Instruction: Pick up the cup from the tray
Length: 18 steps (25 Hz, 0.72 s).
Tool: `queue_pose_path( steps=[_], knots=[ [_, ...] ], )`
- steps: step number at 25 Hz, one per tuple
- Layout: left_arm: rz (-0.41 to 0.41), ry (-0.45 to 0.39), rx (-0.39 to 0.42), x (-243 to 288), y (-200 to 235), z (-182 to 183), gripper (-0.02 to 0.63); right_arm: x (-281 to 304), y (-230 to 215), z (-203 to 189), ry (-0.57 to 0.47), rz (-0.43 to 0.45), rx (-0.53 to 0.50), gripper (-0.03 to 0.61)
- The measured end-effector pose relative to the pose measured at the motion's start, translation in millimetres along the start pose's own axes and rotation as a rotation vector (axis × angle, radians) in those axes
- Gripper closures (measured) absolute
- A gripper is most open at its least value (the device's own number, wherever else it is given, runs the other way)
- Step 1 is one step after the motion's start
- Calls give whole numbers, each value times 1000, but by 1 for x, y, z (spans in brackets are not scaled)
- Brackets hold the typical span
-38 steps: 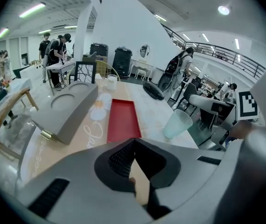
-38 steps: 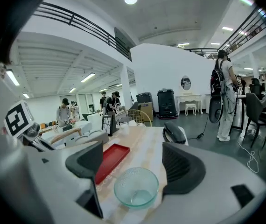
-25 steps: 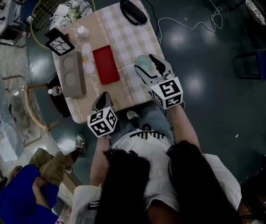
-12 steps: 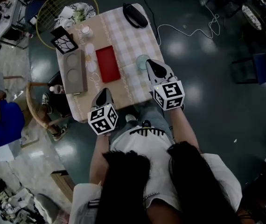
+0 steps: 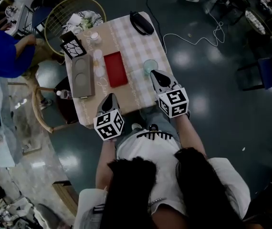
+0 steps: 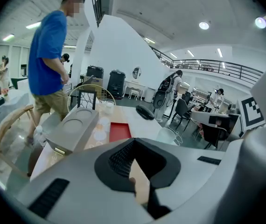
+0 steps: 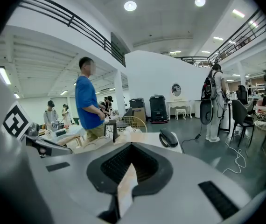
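Observation:
A translucent pale-green cup (image 5: 150, 65) stands upright on the checked tablecloth, to the right of the flat red tray (image 5: 115, 69). My right gripper (image 5: 154, 74) is shut and empty, its tips just behind the cup on the near side. My left gripper (image 5: 109, 98) is shut too, over the table's near edge below the red tray. The left gripper view shows the red tray (image 6: 120, 132) and the cup (image 6: 169, 135) beyond its closed gripper tips (image 6: 134, 140). The right gripper view's own closed gripper tips (image 7: 132, 146) hide the cup.
A grey holder with two round recesses (image 5: 82, 75) lies left of the red tray, small white lids (image 5: 98, 56) beside it. A black handset (image 5: 141, 23) sits at the far edge, a black patterned frame (image 5: 73, 47) at the far left corner. A person in blue (image 5: 5, 46) stands left.
My right gripper's jaws were open around the cup; they have shut and drawn back toward me, leaving the cup on the cloth. The person in blue walked from lower left to upper left.

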State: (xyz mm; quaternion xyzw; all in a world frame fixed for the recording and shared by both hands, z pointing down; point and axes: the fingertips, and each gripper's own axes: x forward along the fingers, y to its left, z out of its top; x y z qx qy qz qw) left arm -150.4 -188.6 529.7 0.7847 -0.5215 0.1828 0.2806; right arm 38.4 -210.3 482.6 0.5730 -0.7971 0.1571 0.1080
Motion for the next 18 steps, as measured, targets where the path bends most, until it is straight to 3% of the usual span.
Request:
queue_pose_path(
  steps=[5,18],
  knots=[
    [-6,-14,35,-11,4,1,606,-6,10,-1,5,-1,-21,572],
    [-19,-30,22,-29,6,-7,606,-22,28,-16,29,-10,-25,572]
  ],
)
